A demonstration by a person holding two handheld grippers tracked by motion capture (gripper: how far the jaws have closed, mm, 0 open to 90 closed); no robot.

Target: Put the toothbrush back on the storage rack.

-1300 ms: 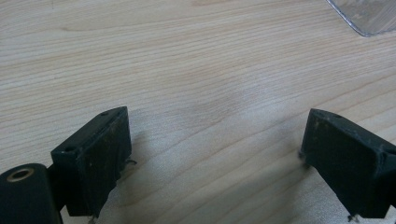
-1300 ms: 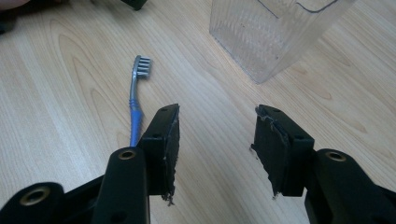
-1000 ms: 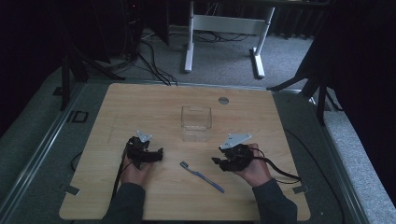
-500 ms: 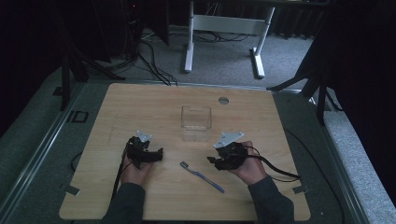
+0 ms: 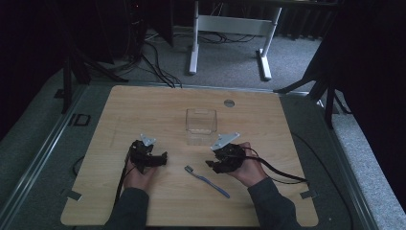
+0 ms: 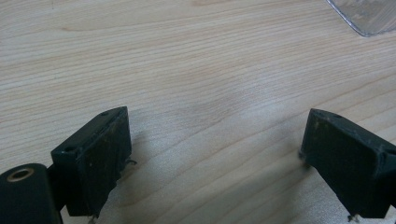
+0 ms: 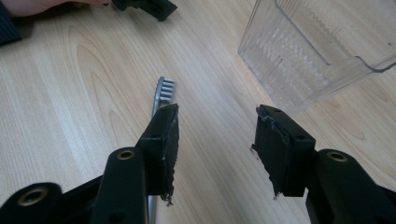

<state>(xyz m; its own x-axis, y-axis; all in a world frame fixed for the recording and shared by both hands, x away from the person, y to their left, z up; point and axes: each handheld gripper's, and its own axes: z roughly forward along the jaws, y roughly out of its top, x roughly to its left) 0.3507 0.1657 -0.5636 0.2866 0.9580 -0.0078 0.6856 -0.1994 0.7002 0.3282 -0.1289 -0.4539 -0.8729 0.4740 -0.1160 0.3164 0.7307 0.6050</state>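
Now one toothbrush (image 5: 207, 180), one clear box (image 5: 201, 125) on table (image 5: 143, 108); two tongs, left tongs (image 5: 163, 158) and right tongs (image 5: 210, 164), both open, empty

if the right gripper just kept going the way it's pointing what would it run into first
Probably bare table: the right gripper has open jaws tilted down at the wood. The toothbrush lies just off its left jaw, the clear container off to the right; depth is hard to judge.

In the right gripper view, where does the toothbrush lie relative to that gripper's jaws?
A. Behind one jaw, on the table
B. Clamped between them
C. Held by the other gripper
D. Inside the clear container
A: the toothbrush lies flat on the table, its head showing past one jaw of the open right gripper, nothing between the jaws.
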